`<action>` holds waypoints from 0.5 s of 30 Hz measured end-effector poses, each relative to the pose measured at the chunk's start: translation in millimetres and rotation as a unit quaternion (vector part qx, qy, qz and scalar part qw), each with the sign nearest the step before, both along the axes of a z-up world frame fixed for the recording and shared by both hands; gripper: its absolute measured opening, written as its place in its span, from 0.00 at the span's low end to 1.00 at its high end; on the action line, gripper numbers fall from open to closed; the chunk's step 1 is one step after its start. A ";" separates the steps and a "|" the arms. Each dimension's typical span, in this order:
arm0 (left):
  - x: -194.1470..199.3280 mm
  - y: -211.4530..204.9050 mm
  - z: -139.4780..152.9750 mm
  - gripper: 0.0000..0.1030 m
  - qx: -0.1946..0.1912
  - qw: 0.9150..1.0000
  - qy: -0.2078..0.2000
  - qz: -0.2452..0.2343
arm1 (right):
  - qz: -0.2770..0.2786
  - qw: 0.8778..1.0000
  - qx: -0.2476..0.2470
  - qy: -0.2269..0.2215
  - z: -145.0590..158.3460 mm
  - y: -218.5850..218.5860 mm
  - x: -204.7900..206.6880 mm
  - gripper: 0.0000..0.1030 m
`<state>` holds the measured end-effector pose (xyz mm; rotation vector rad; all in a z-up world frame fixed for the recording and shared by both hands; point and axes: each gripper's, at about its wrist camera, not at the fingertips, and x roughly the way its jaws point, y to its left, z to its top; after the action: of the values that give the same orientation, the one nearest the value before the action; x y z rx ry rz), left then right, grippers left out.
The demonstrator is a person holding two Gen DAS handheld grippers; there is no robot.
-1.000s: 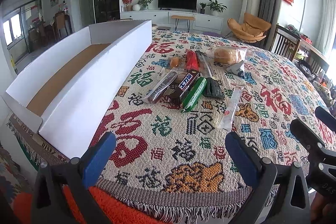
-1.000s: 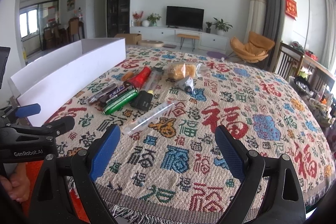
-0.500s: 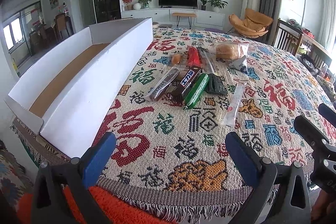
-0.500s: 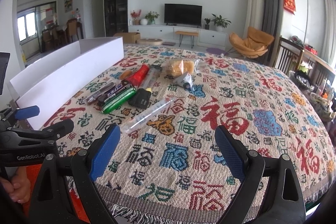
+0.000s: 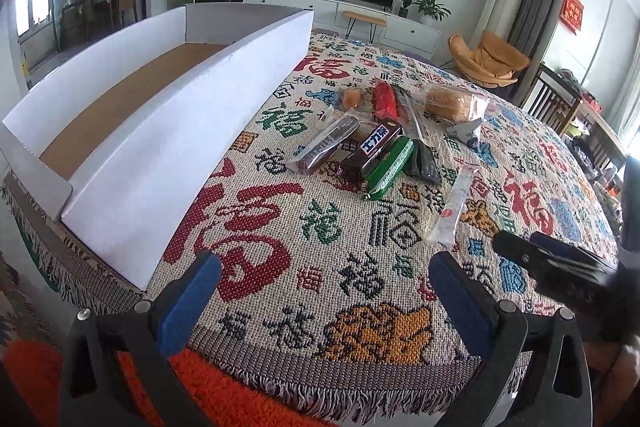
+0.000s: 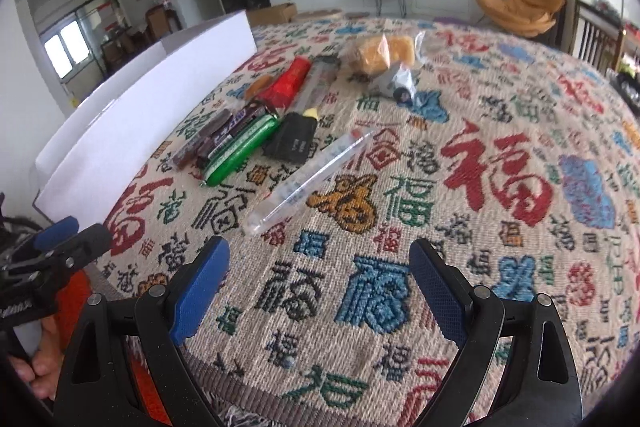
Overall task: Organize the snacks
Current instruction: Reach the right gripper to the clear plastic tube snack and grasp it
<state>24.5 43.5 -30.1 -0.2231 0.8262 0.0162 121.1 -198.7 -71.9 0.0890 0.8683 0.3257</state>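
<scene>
Inspection at approach stage; nothing gathered yet. My left gripper [image 5: 326,301] and right gripper [image 6: 320,285] both hang with fingers spread wide, empty, over the near edge of the woven cloth [image 6: 500,187]. The snacks sit in a cluster at about twelve o'clock from my left claw: brown bar [image 5: 372,147], green pack [image 5: 390,165], red packet [image 5: 385,99], bagged bread [image 5: 452,103]. A clear tube packet [image 6: 310,175] lies nearest, at eleven o'clock from my right claw. The white box [image 5: 160,143] stands empty at ten o'clock. In my judgement the next move requires reaching forward, lowering over that tube, then closing.
</scene>
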 end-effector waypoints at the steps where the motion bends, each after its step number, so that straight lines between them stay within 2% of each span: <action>1: 0.1 1.8 -0.7 1.00 -0.005 1.000 0.001 0.003 | -0.002 1.000 0.005 0.023 -6.0 0.0 16.6 0.91; 5: 0.7 5.7 -3.1 1.00 -0.015 1.000 0.004 0.010 | -0.004 0.997 0.019 0.070 -22.6 10.3 66.4 0.88; 8: 1.3 6.0 -4.1 1.00 -0.016 1.000 0.007 0.010 | 0.007 0.997 0.001 0.074 -22.8 27.7 83.1 0.88; 9: 1.9 5.8 -4.6 1.00 -0.017 1.000 0.009 0.008 | 0.015 0.997 -0.004 0.076 -22.9 34.9 85.9 0.83; 10: 2.9 5.2 -5.3 1.00 -0.016 1.000 0.011 0.007 | 0.020 0.996 -0.014 0.080 -22.4 39.7 86.5 0.65; 12: 5.1 4.3 -7.0 1.00 -0.016 1.000 0.017 0.003 | 0.022 0.996 -0.047 0.074 -21.1 46.4 85.1 0.39; 15: 7.5 3.0 -10.1 1.00 -0.016 1.000 0.026 0.000 | 0.033 0.995 -0.038 0.081 -20.9 39.3 83.4 0.29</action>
<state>32.0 46.5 -40.2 -0.2534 0.8787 0.0079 204.5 -159.5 -92.8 0.0157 1.0444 0.3507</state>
